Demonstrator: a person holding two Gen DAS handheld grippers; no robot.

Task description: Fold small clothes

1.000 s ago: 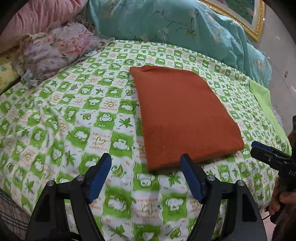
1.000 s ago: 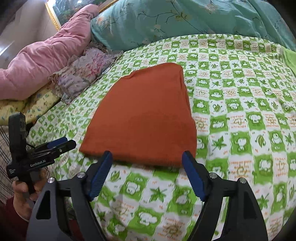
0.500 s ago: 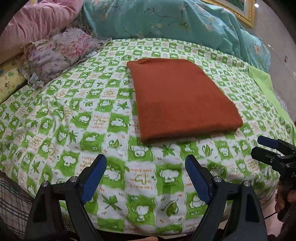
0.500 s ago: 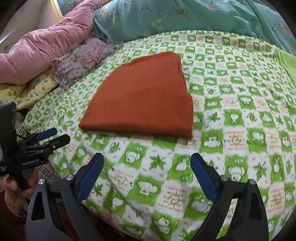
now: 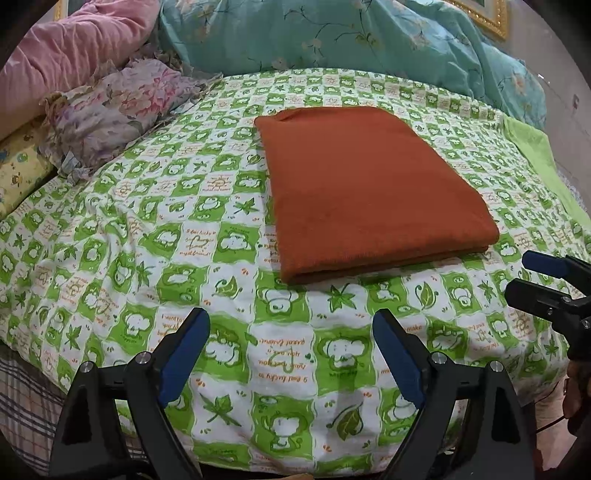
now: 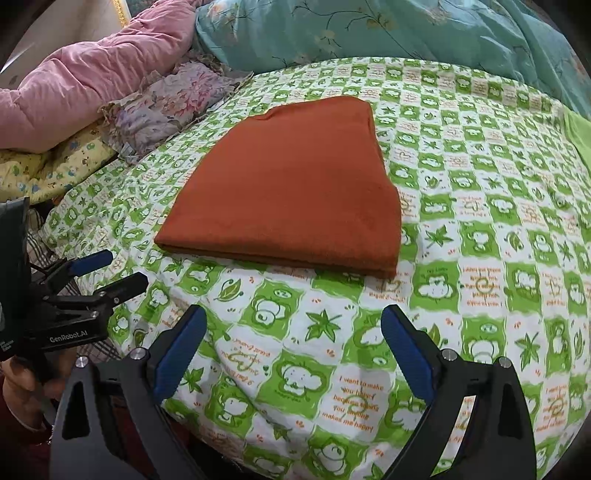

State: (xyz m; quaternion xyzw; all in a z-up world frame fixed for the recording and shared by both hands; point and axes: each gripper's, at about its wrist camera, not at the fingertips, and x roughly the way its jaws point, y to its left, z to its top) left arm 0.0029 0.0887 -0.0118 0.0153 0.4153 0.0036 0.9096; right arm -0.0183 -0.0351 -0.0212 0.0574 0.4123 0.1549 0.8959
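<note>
A rust-orange garment (image 5: 369, 192) lies folded into a flat rectangle on the green-and-white patterned bedsheet (image 5: 147, 229); it also shows in the right wrist view (image 6: 291, 188). My left gripper (image 5: 291, 328) is open and empty, hovering over the sheet short of the garment's near edge. My right gripper (image 6: 295, 325) is open and empty, also short of the near edge. Each gripper appears at the side of the other's view: the right gripper (image 5: 546, 280) and the left gripper (image 6: 107, 273), jaws apart.
A teal floral quilt (image 5: 351, 33) lies at the back, a pink quilt (image 6: 85, 85) and a floral pillow (image 5: 114, 110) at the left. A plain green cloth (image 5: 535, 155) lies at the right edge. The bed's front edge drops off just below the grippers.
Both grippers have pulled back from the folded garment toward the bed's front edge, staying open. The garment has not moved.
</note>
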